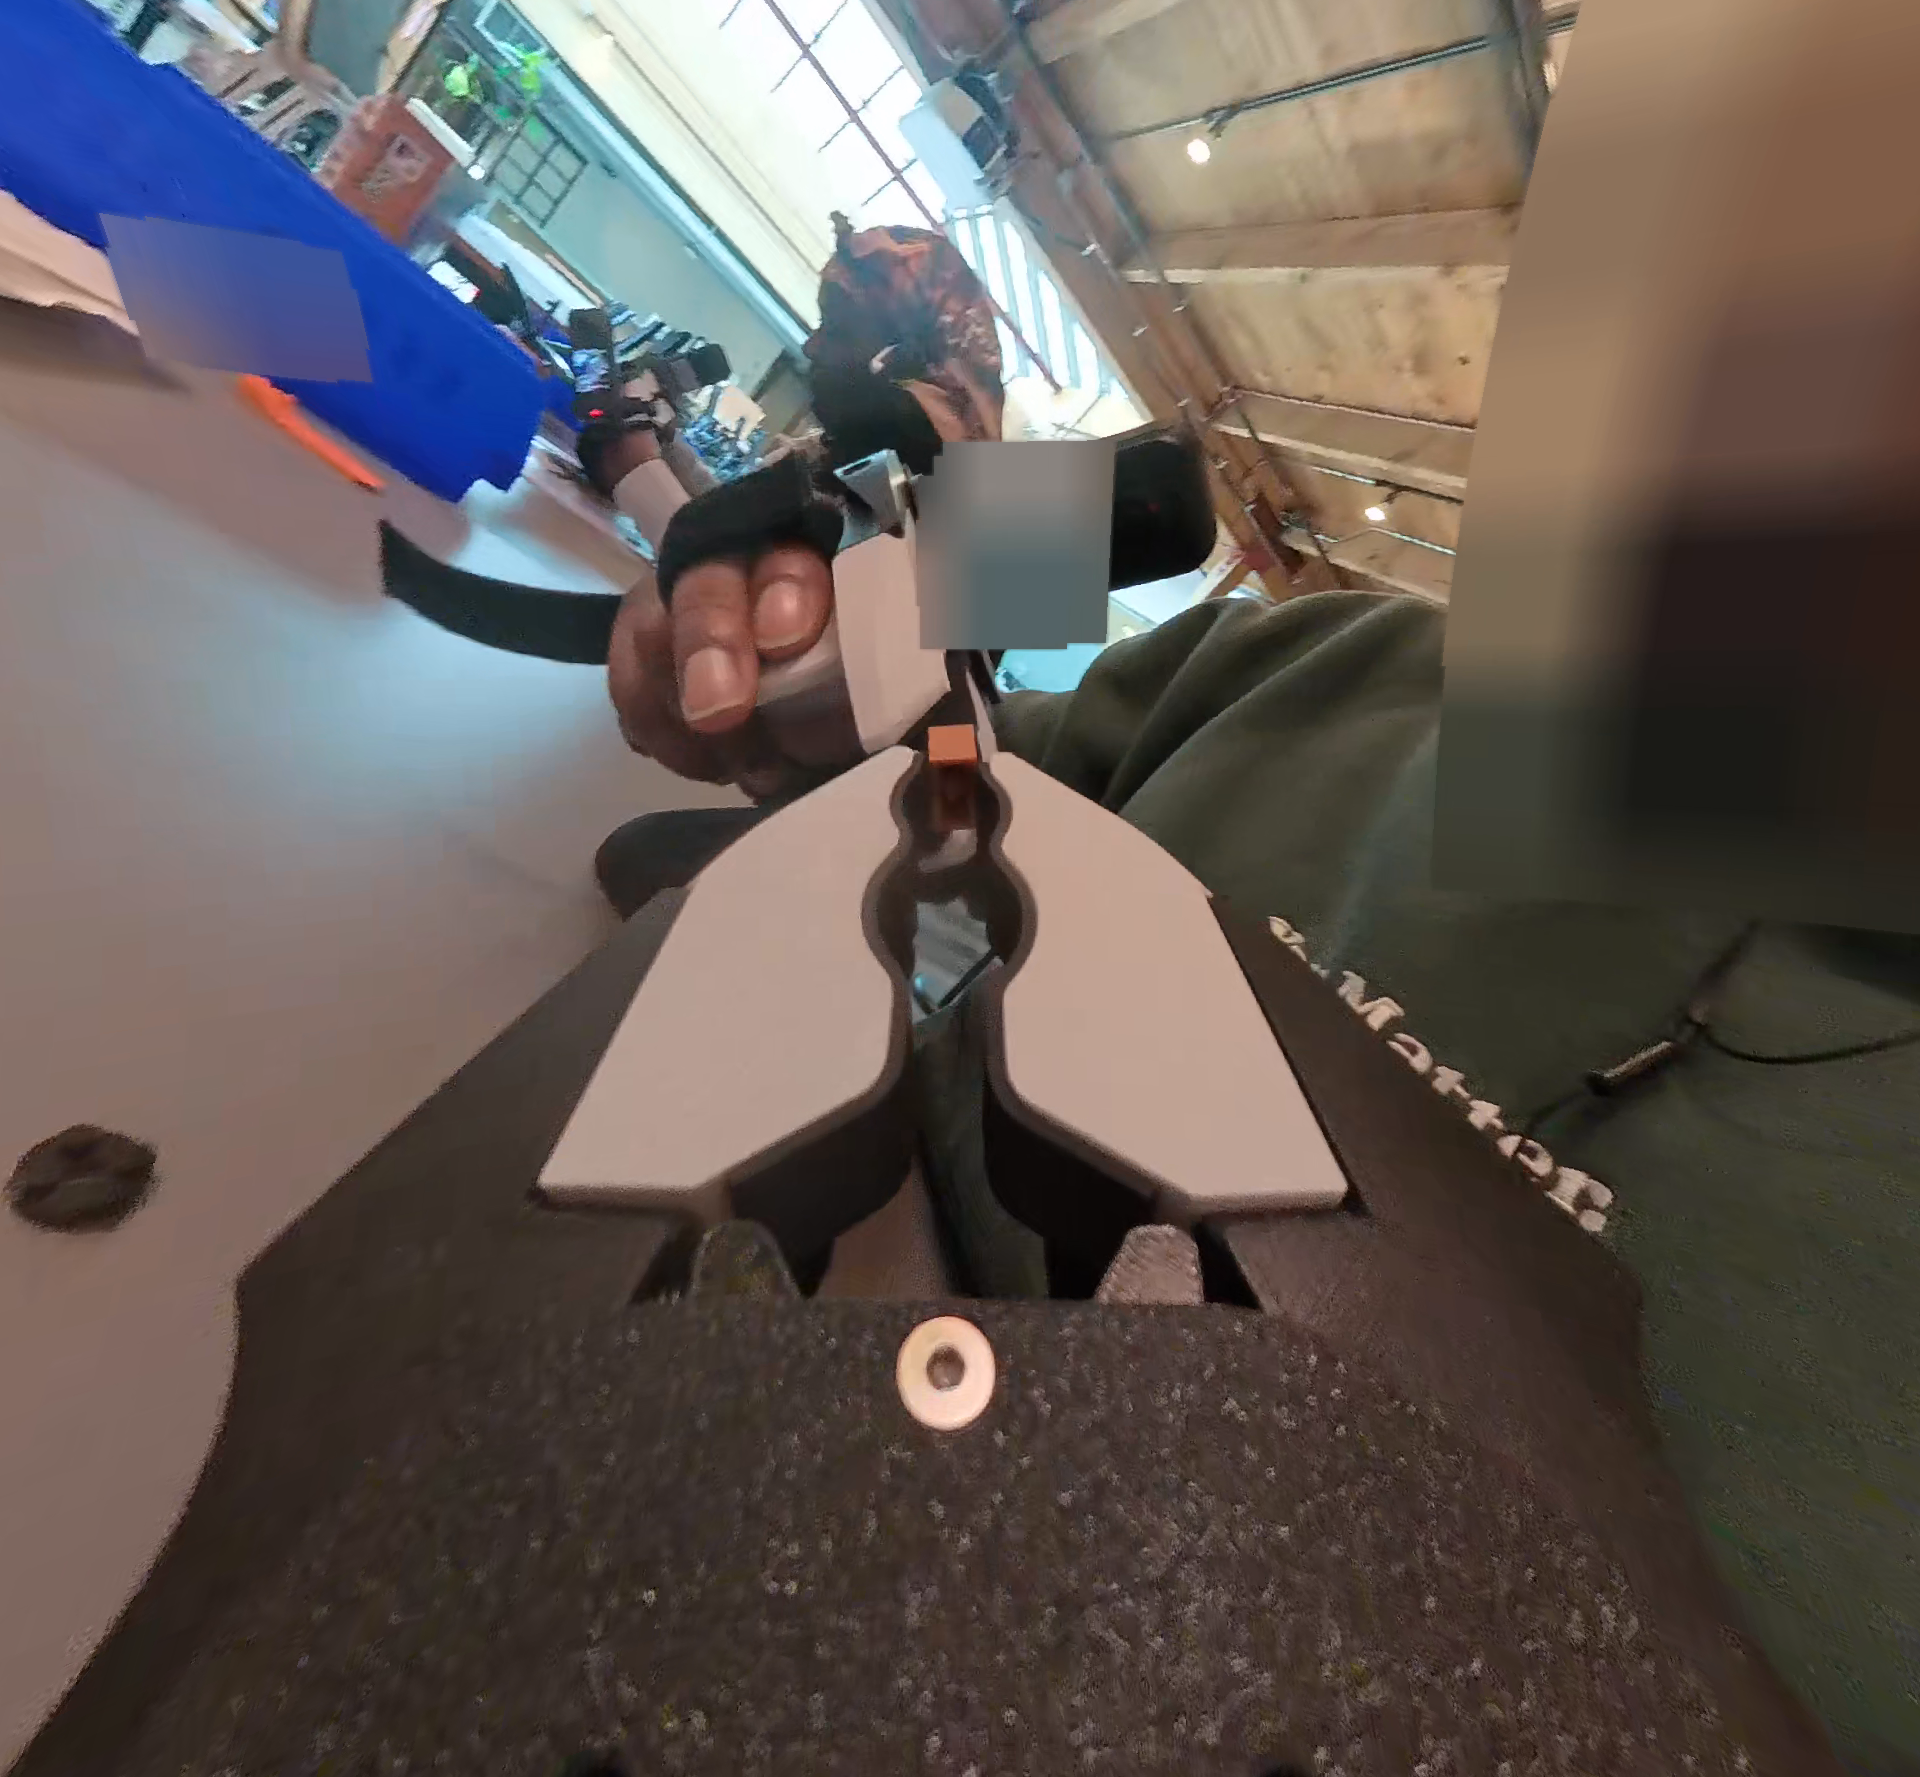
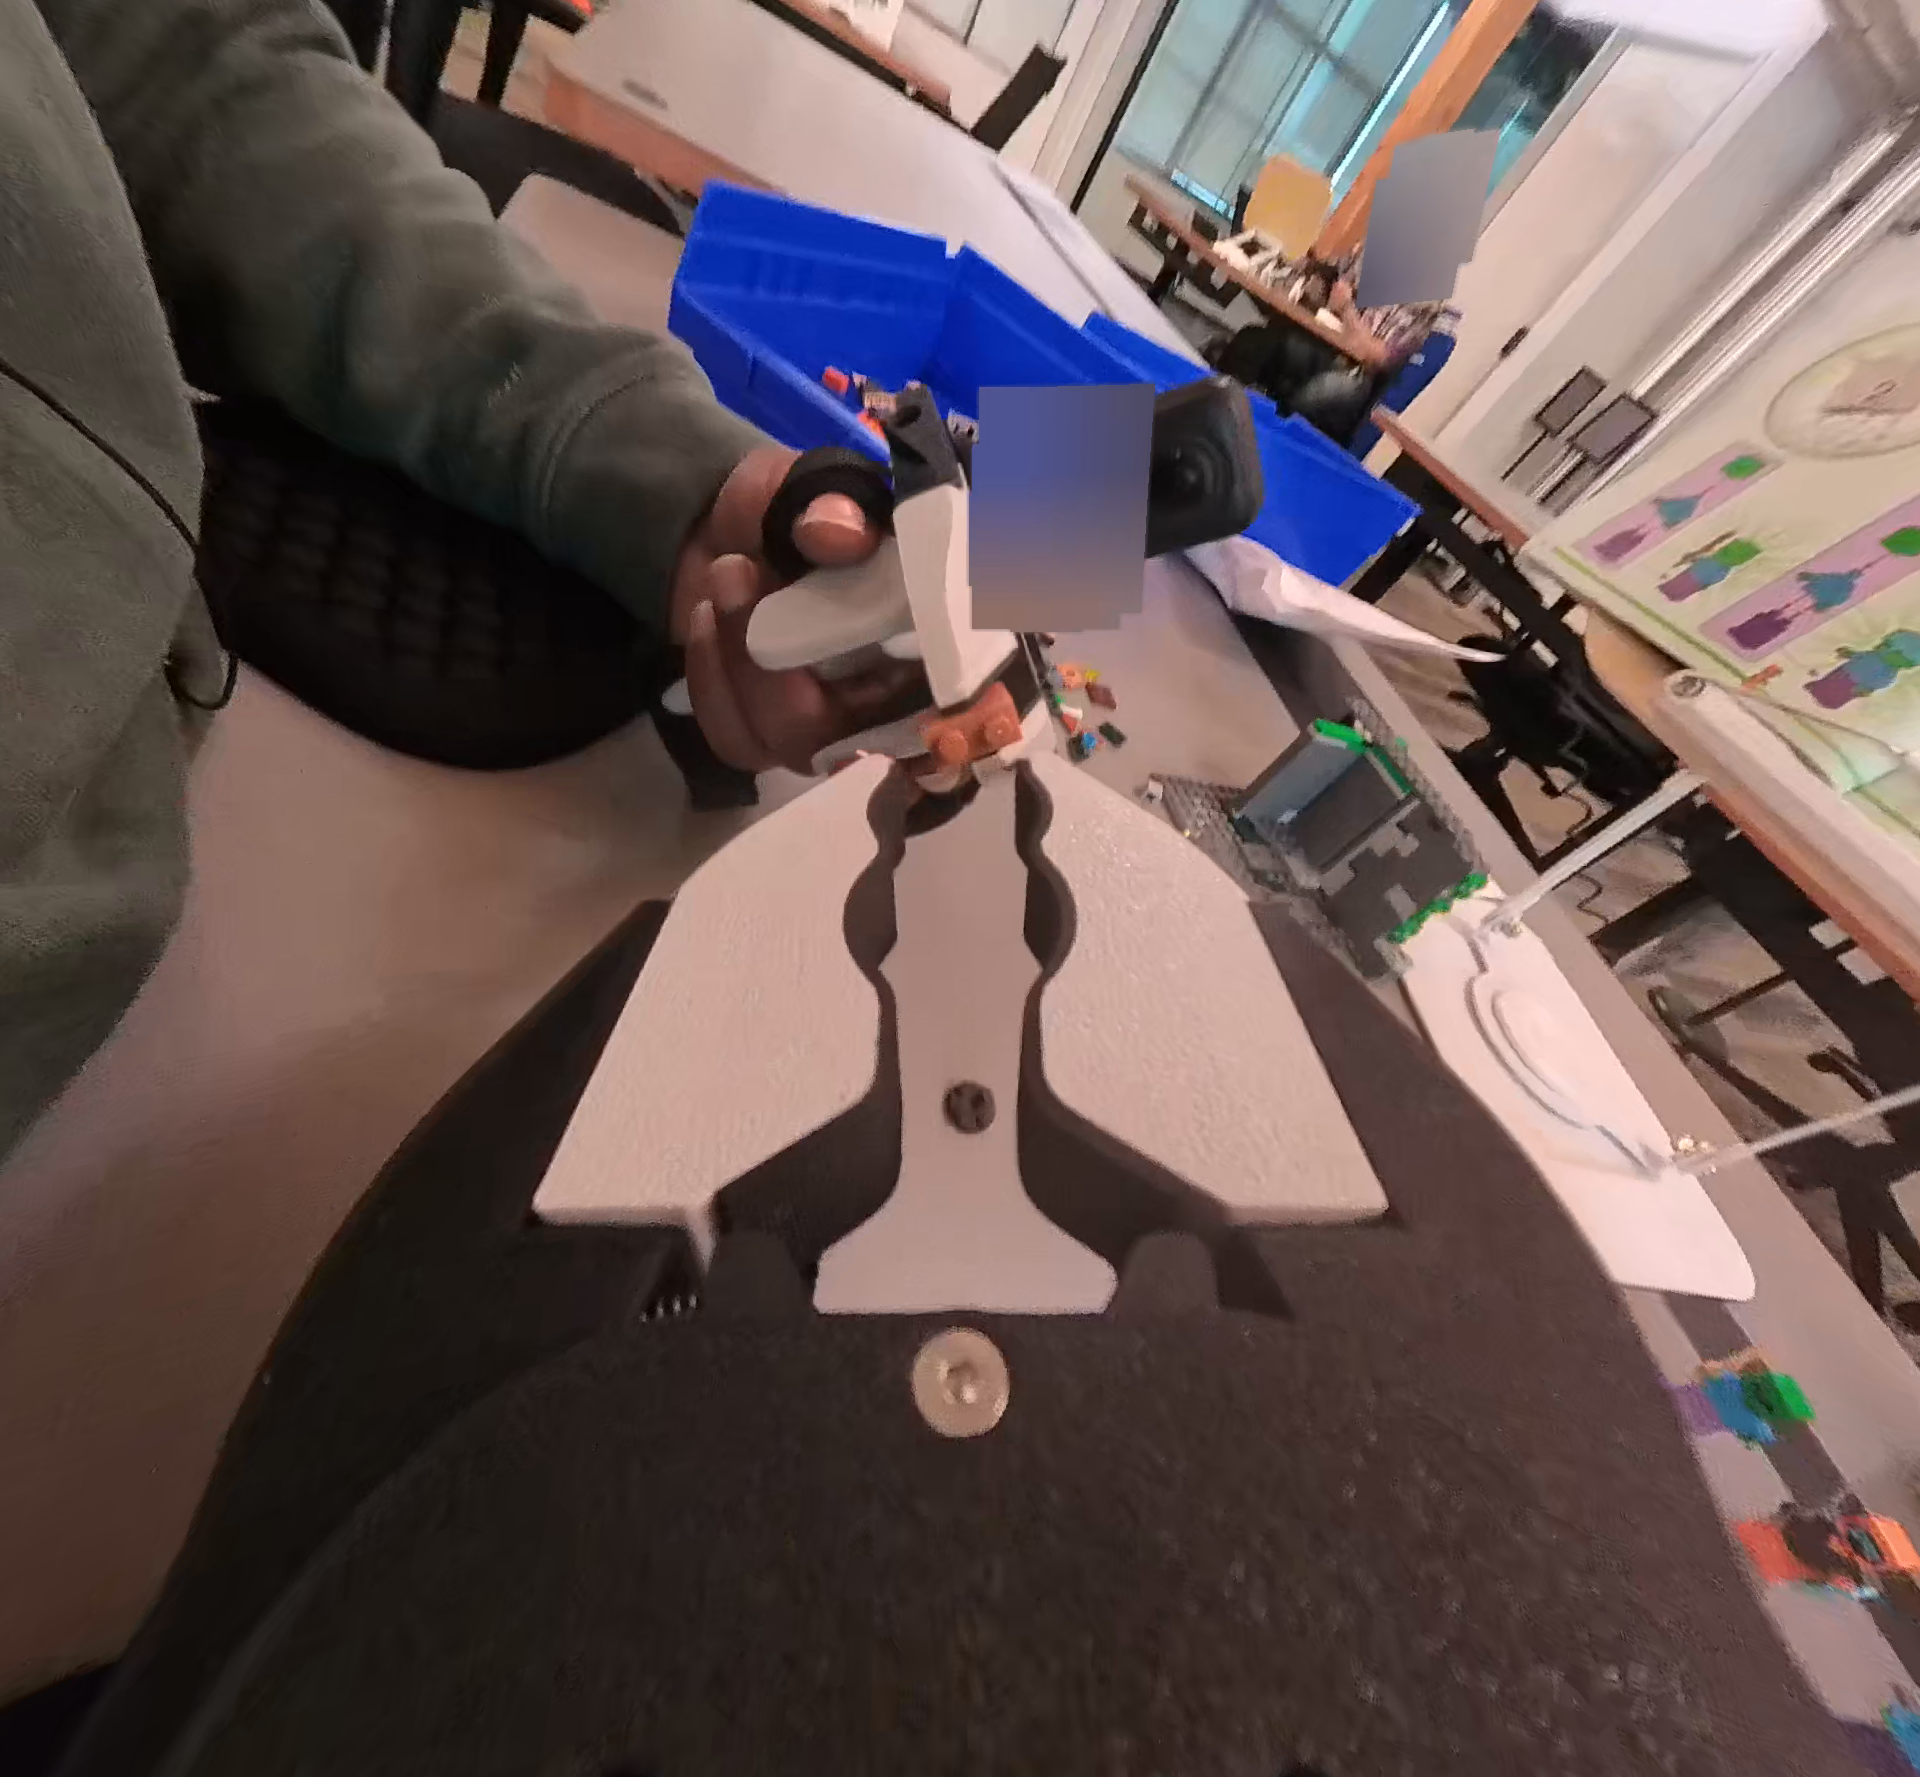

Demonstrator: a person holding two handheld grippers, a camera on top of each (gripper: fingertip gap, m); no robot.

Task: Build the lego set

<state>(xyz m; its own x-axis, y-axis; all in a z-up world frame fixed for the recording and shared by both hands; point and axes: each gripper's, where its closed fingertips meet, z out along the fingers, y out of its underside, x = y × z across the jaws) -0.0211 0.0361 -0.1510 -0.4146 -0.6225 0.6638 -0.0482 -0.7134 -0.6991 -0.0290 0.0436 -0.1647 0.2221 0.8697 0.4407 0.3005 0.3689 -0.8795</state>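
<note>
the two claws are meeting tip to tip in the air, above the table [image 2: 343, 948]. the left gripper [image 1: 948, 771] is closing its jaws on a small brown lego piece [image 1: 951, 748], which is sitting right at the tips. in the right wrist view the same brown piece [image 2: 971, 730] is lying just in front of the right gripper [image 2: 961, 777]. its jaws are standing nearly shut w/ a narrow gap, but i cannot tell if they are really pinching the piece.

the risk: the grip is only at the very tip, so a sideways push is probably twisting the piece out and dropping it. the half-built lego model [image 2: 1340, 834] is waiting to the right of the right claw, loose bricks [image 2: 1081, 693] beyond the tips, blue bins [image 2: 831, 293] farther behind.
</note>
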